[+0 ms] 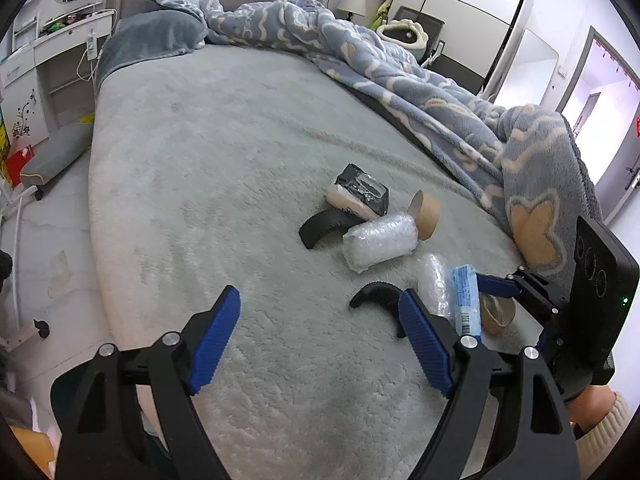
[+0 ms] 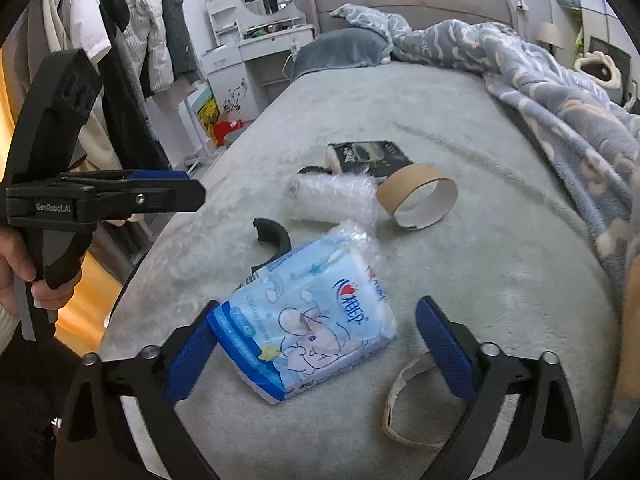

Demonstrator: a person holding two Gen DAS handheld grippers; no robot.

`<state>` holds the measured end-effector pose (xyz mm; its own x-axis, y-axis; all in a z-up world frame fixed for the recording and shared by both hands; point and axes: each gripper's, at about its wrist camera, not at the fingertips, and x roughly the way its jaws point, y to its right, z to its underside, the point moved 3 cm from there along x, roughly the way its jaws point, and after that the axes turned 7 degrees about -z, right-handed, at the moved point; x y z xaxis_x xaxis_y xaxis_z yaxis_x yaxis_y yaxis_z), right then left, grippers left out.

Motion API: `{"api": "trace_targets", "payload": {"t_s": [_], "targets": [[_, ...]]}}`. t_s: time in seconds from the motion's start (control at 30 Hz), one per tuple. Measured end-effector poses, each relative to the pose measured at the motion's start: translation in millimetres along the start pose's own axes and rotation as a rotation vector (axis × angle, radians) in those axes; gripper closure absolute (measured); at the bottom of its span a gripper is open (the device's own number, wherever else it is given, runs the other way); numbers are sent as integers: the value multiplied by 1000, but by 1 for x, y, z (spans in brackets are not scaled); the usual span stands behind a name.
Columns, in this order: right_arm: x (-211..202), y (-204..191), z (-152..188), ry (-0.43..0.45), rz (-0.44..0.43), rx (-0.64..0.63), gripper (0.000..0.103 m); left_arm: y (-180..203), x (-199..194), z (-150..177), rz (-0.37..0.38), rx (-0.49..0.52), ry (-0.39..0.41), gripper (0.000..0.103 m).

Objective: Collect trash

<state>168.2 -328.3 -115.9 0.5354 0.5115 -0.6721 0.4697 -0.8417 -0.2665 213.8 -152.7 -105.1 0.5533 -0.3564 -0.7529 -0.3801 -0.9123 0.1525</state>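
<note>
From my left wrist, my left claw [image 1: 320,340] hangs spread apart over the bed [image 1: 200,160], nothing between its pads, with the trash to its right. From my right wrist, my right claw [image 2: 316,350] stands apart around the blue tissue pack [image 2: 308,320]; the left pad touches it, the right stays clear.

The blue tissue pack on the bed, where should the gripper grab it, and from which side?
Probably across its short width, at the near end. The blue tissue pack lies flat and tilted on the bed, already between the right gripper's open fingers, one pad beside its left edge. Coming down from above at the near side looks simplest; it is soft, so squeeze gently.
</note>
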Motion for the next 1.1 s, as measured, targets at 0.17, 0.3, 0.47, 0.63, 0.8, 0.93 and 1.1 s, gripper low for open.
{"api": "trace_targets", "payload": {"t_s": [0.17, 0.3, 0.47, 0.63, 0.8, 0.93, 1.1], "targets": [[-6, -3, 1, 6, -15, -2, 22, 4, 5, -1, 17, 1, -9, 19], [-20, 1, -1, 46, -29, 10, 22, 10, 8, 2, 23, 32, -18, 19], [-38, 9, -5, 113, -26, 40, 22, 23, 7, 2, 51, 101, 13, 17], [-56, 18, -6, 170, -29, 72, 22, 34, 23, 11, -7, 219, -23, 19], [-64, 23, -6, 187, -27, 83, 22, 48, 39, 22, 29, 265, -73, 24], [-68, 26, -2, 194, -27, 95, 22, 54, 45, 22, 11, 273, -70, 26], [-71, 26, 4, 197, -33, 105, 22, 55, 56, 18, -11, 250, -73, 28]]}}
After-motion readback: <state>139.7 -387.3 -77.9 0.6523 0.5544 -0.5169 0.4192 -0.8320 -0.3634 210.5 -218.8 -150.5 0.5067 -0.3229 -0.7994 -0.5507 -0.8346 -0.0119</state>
